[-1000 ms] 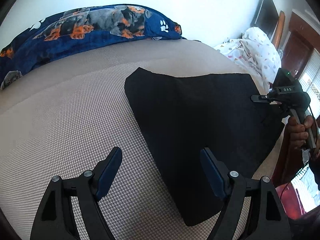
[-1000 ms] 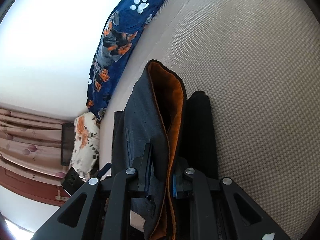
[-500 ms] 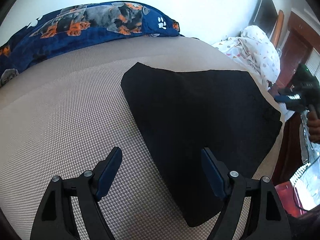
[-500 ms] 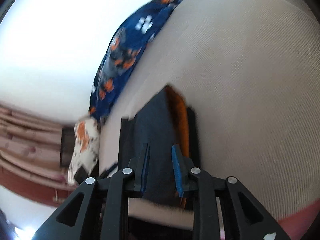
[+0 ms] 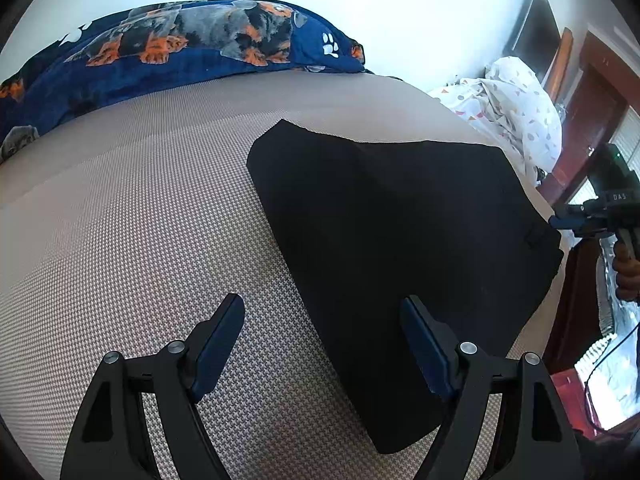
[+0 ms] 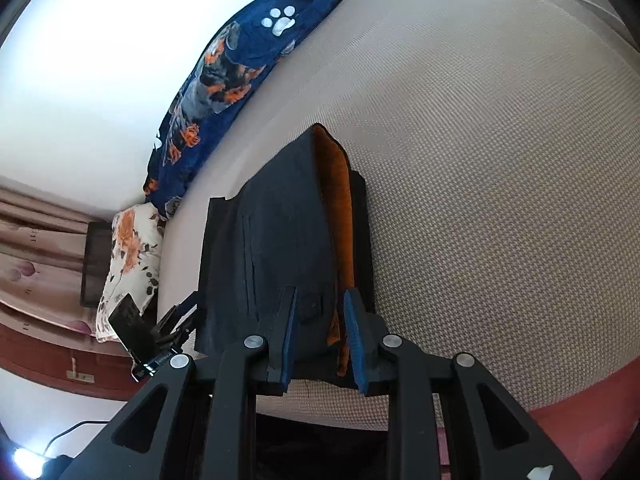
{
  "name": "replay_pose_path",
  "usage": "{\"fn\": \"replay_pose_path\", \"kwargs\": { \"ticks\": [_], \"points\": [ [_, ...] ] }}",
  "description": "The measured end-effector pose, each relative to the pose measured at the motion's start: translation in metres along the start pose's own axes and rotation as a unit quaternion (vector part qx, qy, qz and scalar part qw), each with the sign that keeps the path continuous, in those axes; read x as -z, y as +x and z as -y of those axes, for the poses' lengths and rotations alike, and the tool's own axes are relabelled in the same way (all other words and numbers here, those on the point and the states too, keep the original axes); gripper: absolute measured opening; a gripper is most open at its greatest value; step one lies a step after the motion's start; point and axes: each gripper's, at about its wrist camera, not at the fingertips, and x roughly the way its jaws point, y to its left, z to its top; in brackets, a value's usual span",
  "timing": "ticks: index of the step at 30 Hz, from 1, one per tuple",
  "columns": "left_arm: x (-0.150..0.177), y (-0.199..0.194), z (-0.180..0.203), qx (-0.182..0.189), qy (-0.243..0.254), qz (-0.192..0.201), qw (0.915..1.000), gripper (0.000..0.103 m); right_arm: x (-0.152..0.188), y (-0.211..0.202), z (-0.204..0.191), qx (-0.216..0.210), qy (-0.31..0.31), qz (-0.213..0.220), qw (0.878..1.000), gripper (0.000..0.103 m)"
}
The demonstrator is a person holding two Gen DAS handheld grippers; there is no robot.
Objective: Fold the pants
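**Folded pants flat on a woven bed cover, both grippers free of them**

The surface is a bed cover [image 5: 132, 248] in a pale beige weave with a fine houndstooth-like pattern, smooth and taut across the width of both views; along its far edge lies a navy blanket [image 5: 192, 56] printed with dogs in grey, black and orange and with white paw prints; behind it rises a plain white wall [image 5: 360, 8]. To the right in the left wrist view a crumpled white sheet [image 5: 516, 108] with small coloured shapes is heaped by the bed's corner, with a dark flat screen [image 5: 536, 40] and reddish-brown wooden furniture behind it; the right wrist view shows a floral pillow [image 6: 128, 256], pink curtains [image 6: 36, 248] and a red-brown floor.

The pants [image 5: 400, 248], dark with an orange lining [image 6: 340, 208] showing along one fold, lie folded flat on the cover near its edge.

The left gripper [image 5: 324, 344] hangs above the cover with its jaws wide apart and nothing between them; the right gripper [image 6: 320, 332] has just been opening, its jaws a narrow way apart, the cloth's edge seen beyond the gap and not pinched.

The only legible writing is "DAS" on the right gripper's body in the left wrist view.
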Motion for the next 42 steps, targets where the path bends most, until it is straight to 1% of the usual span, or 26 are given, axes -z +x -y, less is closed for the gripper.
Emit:
{"fn": "replay_pose_path", "kwargs": {
  "ticks": [2, 3, 4, 5, 6, 8, 13, 15, 16, 18, 21, 25, 27, 29, 32, 34, 35, 37, 38, 40, 41, 42],
  "points": [
    [0.0, 0.001, -0.001, 0.001, -0.002, -0.001, 1.0, 0.081, 0.002, 0.004, -0.002, -0.012, -0.005, -0.008, 1.0, 0.024],
    [-0.001, 0.001, -0.002, -0.001, -0.003, -0.002, 1.0, 0.081, 0.004, 0.007, -0.008, -0.004, -0.02, -0.014, 1.0, 0.024],
    [0.0, 0.002, -0.002, 0.001, -0.005, -0.003, 1.0, 0.081, 0.007, 0.011, -0.015, 0.018, -0.046, -0.019, 0.999, 0.024],
    [0.0, 0.001, -0.002, 0.002, -0.006, -0.002, 1.0, 0.081, 0.007, 0.012, -0.017, 0.024, -0.052, -0.024, 0.998, 0.023],
    [0.0, 0.002, -0.003, 0.002, -0.008, -0.002, 1.0, 0.082, 0.009, 0.014, -0.02, 0.03, -0.06, -0.027, 0.997, 0.017],
    [0.001, 0.002, -0.004, 0.004, -0.012, -0.004, 0.9999, 0.083, 0.009, 0.013, -0.026, 0.051, -0.085, -0.019, 0.995, 0.011],
    [0.0, 0.003, -0.008, 0.006, -0.018, -0.004, 0.9998, 0.084, 0.012, 0.003, -0.033, 0.031, -0.097, -0.004, 0.995, 0.008],
    [-0.001, 0.003, -0.008, 0.004, -0.019, -0.004, 0.9998, 0.084, 0.015, -0.008, -0.038, 0.009, -0.091, -0.001, 0.996, 0.006],
    [-0.001, 0.003, -0.009, 0.003, -0.019, -0.004, 0.9998, 0.084, 0.017, -0.012, -0.041, 0.006, -0.094, 0.001, 0.996, 0.006],
    [-0.001, 0.003, -0.009, 0.004, -0.019, -0.004, 0.9998, 0.084, 0.02, -0.019, -0.046, 0.01, -0.101, 0.002, 0.995, 0.005],
    [-0.001, 0.005, -0.008, 0.002, -0.019, -0.006, 0.9998, 0.084, 0.028, -0.017, -0.04, 0.023, -0.098, -0.012, 0.995, 0.004],
    [0.0, 0.006, -0.008, 0.004, -0.019, -0.009, 0.9998, 0.084, 0.034, -0.002, -0.009, 0.043, -0.061, -0.033, 0.997, 0.004],
    [0.0, 0.006, -0.009, 0.005, -0.02, -0.009, 0.9998, 0.084, 0.034, 0.004, 0.006, 0.035, -0.039, -0.04, 0.998, 0.003],
    [0.0, 0.007, -0.009, 0.004, -0.021, -0.009, 0.9997, 0.085, 0.033, 0.004, 0.007, 0.033, -0.038, -0.037, 0.998, 0.003],
    [0.0, 0.008, -0.009, 0.002, -0.021, -0.008, 0.9998, 0.086, 0.033, 0.005, 0.001, 0.044, -0.054, -0.041, 0.997, 0.003],
    [0.001, 0.008, -0.008, 0.001, -0.019, -0.007, 0.9998, 0.086, 0.031, 0.001, -0.001, 0.032, -0.051, -0.034, 0.998, 0.005],
    [0.001, 0.008, -0.008, 0.001, -0.019, -0.007, 0.9998, 0.086, 0.03, -0.002, -0.002, 0.03, -0.048, -0.028, 0.998, 0.008],
    [0.001, 0.007, -0.008, 0.001, -0.018, -0.007, 0.9998, 0.086, 0.027, -0.004, -0.006, 0.048, -0.055, -0.018, 0.997, 0.01],
    [0.002, 0.007, -0.008, 0.001, -0.018, -0.007, 0.9998, 0.086, 0.025, -0.006, -0.007, 0.05, -0.055, -0.014, 0.997, 0.011],
    [0.001, 0.008, -0.008, 0.002, -0.019, -0.007, 0.9998, 0.086, 0.019, -0.004, -0.006, 0.047, -0.048, -0.018, 0.998, 0.022],
    [0.001, 0.008, -0.008, 0.002, -0.019, -0.007, 0.9998, 0.086, 0.015, -0.001, -0.006, 0.051, -0.044, -0.016, 0.998, 0.038],
    [0.001, 0.008, -0.008, 0.002, -0.019, -0.007, 0.9998, 0.086, 0.013, 0.0, -0.005, 0.052, -0.042, -0.012, 0.998, 0.046]
  ]
}}
